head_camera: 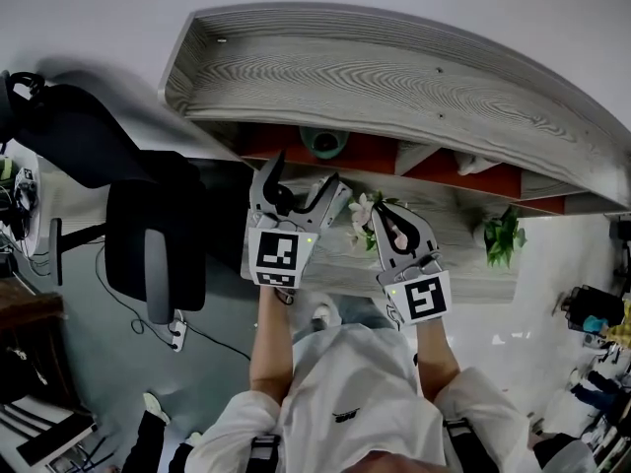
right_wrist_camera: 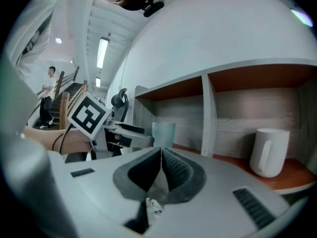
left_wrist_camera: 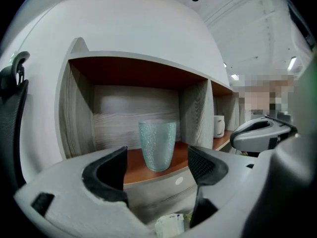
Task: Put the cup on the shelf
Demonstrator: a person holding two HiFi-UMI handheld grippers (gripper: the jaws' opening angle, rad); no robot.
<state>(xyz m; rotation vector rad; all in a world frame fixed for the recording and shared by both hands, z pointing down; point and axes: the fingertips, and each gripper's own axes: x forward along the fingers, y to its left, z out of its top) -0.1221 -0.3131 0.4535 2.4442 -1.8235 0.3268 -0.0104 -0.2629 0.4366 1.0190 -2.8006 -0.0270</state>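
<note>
The teal glass cup (left_wrist_camera: pixel 157 145) stands upright on the orange-brown floor of the shelf's (left_wrist_camera: pixel 133 73) leftmost compartment. The left claw (left_wrist_camera: pixel 157 157) hangs in front of it, jaws wide apart, empty and clear of the cup. An upright divider panel (left_wrist_camera: pixel 194 115) stands just right of the cup, and beyond it a white mug (right_wrist_camera: pixel 269 151) sits in the next compartment. The right claw (right_wrist_camera: pixel 161 155) is pressed together with nothing in it. A black office chair (head_camera: pixel 148 225) stands left of the shelf. A small green plant (head_camera: pixel 503 235) sits on the ledge below.
</note>
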